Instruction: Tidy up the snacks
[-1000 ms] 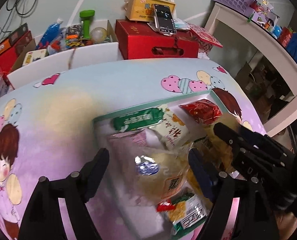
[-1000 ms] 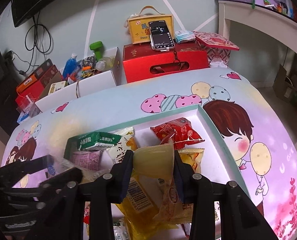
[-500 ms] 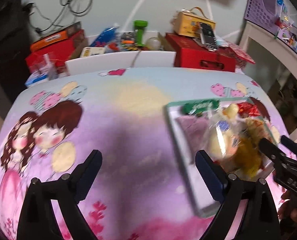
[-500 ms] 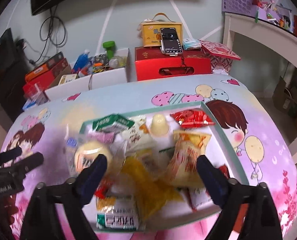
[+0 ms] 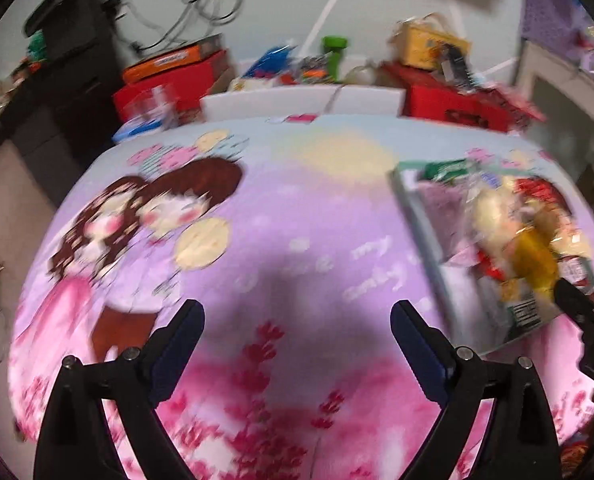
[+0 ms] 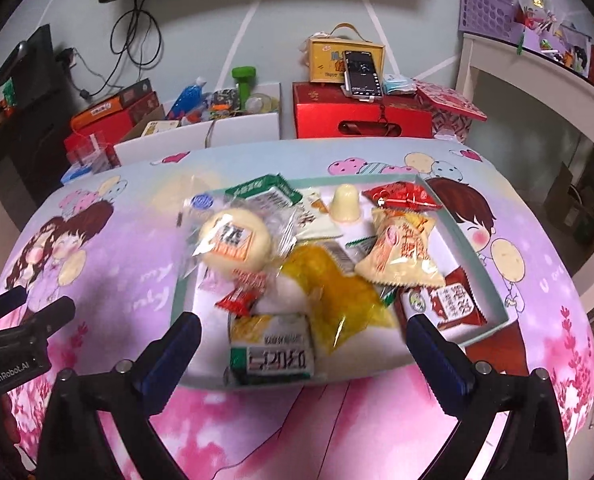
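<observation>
Both claws wide apart, nothing btwn the fingers. Right gripper [image 6: 303,344] hangs over the near edge of the shallow tray [image 6: 493,280] on the cartoon tablecloth [image 6: 109,288]. Snacks piled in the tray: round bun in clear wrap [image 6: 235,244], yellow packet [image 6: 337,300], jelly cup [image 6: 347,204], red packet [image 6: 403,196]. Left gripper [image 5: 297,332] over bare cloth, left of the tray; view blurred.

Cluttered home room: cartoon tablecloth [image 6: 537,272]
</observation>
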Motion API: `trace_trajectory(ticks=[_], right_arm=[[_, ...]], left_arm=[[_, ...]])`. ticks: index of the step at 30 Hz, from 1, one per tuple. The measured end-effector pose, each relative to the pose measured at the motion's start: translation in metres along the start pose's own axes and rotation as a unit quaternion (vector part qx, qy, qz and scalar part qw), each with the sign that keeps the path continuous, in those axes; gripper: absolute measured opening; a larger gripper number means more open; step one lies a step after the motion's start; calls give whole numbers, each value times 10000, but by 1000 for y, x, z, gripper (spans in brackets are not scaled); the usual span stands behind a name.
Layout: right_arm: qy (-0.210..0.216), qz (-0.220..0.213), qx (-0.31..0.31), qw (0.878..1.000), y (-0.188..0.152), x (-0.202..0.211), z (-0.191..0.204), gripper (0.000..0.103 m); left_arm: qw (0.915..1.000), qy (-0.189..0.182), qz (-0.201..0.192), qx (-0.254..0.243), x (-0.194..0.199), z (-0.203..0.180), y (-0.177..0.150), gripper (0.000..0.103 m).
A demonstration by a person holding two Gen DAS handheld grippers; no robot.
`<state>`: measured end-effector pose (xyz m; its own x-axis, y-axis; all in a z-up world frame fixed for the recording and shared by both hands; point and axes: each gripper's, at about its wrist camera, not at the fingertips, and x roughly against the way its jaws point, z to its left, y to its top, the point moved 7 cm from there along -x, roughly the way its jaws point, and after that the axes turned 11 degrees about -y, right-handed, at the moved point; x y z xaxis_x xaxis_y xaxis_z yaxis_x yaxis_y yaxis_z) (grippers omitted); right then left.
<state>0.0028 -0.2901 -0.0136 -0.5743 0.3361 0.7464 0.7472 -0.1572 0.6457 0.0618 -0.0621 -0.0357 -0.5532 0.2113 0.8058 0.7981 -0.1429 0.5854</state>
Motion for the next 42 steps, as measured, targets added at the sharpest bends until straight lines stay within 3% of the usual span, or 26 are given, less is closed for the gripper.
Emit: trace_trajectory(ticks=[3, 16, 25, 42], right_arm=[[4, 11, -22, 10000, -5, 2, 1, 103], [72, 290, 22, 9996, -16, -19, 7, 103], [57, 358, 240, 9991, -20, -20, 17, 103], [-24, 472, 318, 9984, -24, -23, 21, 103]], left_arm=[[9993, 368, 17, -93, 2, 2, -7, 94], [9981, 195, 503, -305, -20, -3, -14, 94], [9974, 118, 459, -539, -16, -15, -14, 94], [9993, -6, 316, -204, -10, -4, -9, 94]])
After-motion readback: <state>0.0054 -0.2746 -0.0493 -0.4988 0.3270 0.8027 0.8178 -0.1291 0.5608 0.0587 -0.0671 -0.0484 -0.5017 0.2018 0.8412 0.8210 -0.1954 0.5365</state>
